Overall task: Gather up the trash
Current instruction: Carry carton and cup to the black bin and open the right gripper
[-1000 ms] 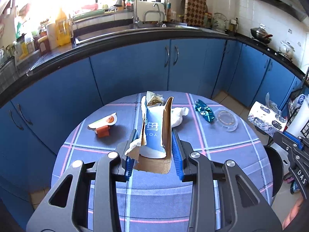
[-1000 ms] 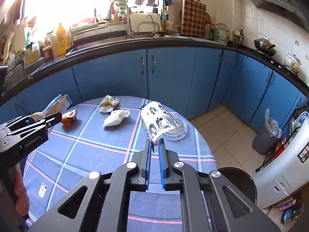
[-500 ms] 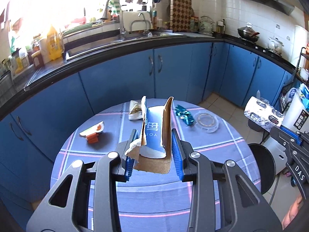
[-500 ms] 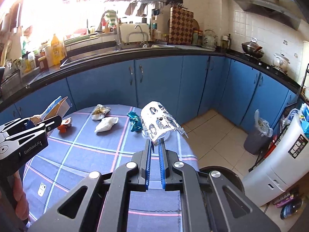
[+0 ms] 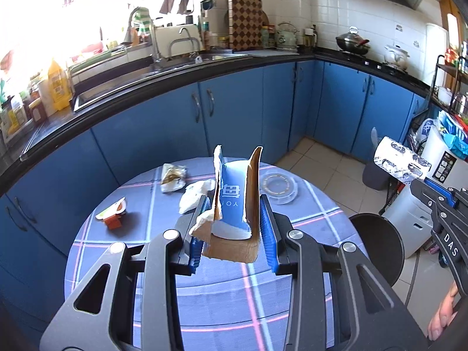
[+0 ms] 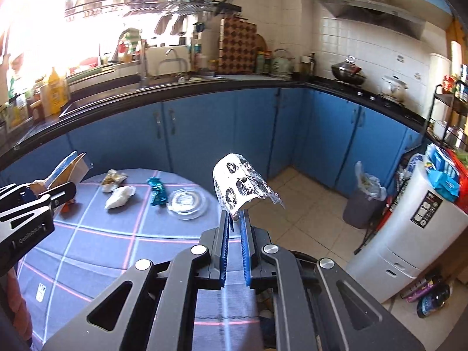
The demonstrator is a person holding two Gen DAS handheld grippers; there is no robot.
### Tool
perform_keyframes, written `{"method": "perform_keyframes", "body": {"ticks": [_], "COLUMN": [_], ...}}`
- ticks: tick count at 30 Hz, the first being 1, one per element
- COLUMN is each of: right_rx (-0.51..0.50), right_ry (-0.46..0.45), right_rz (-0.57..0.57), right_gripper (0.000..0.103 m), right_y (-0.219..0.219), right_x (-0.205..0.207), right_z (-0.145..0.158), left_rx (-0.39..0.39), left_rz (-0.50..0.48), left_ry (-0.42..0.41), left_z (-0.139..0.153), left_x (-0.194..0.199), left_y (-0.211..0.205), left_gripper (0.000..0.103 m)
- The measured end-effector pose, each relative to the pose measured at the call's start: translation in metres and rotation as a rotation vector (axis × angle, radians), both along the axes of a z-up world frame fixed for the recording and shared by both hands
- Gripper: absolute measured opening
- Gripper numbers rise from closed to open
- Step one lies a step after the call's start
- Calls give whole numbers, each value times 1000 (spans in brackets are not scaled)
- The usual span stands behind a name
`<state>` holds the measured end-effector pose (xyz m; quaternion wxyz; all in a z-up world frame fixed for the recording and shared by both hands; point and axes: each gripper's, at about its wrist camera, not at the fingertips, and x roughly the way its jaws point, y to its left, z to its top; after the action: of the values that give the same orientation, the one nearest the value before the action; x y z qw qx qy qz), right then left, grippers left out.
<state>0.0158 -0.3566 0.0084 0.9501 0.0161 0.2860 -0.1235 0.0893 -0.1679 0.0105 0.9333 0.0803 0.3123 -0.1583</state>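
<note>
My left gripper [image 5: 234, 228] is shut on a torn blue and brown carton [image 5: 235, 201], held upright above the round table [image 5: 204, 292]. My right gripper [image 6: 236, 225] is shut on a crumpled silver printed wrapper [image 6: 239, 184], held beyond the table's right edge over the floor. On the table lie a tan wrapper [image 5: 172, 177], a white crumpled tissue [image 5: 193, 194], an orange-and-white packet [image 5: 112, 215], a clear plastic lid [image 6: 185, 200] and a teal foil wrapper [image 6: 156, 193]. A grey bin with a bag [image 6: 364, 201] stands on the floor by the cabinets.
Blue kitchen cabinets [image 5: 163, 122] curve behind the table. A black round stool [image 5: 377, 239] sits at the table's right. A white appliance [image 6: 409, 225] with bags on top stands at the right. Bottles [image 6: 433, 301] lie on the floor near it.
Both grippers have swung to the right with their loads. The right gripper and wrapper moved past the table's edge toward the floor and bin side.
</note>
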Motion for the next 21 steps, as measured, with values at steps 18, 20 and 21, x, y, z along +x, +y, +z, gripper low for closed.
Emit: {"method": "perform_keyframes", "body": {"ticks": [18, 20, 21], "right_rx": [123, 145, 151], "right_ry": [41, 46, 47], "right_rz": [-117, -137, -152], "right_gripper": [9, 9, 9], "right_y": [-87, -97, -103], "right_x": [0, 1, 2], "right_z": [-26, -30, -33], "left_rx": [44, 50, 53], "left_rz": [-154, -165, -167], "left_ry": [1, 3, 4], "left_z": [-7, -10, -11], "left_x": [4, 6, 6], "left_y": [-96, -105, -108], "left_gripper": [35, 35, 35]}}
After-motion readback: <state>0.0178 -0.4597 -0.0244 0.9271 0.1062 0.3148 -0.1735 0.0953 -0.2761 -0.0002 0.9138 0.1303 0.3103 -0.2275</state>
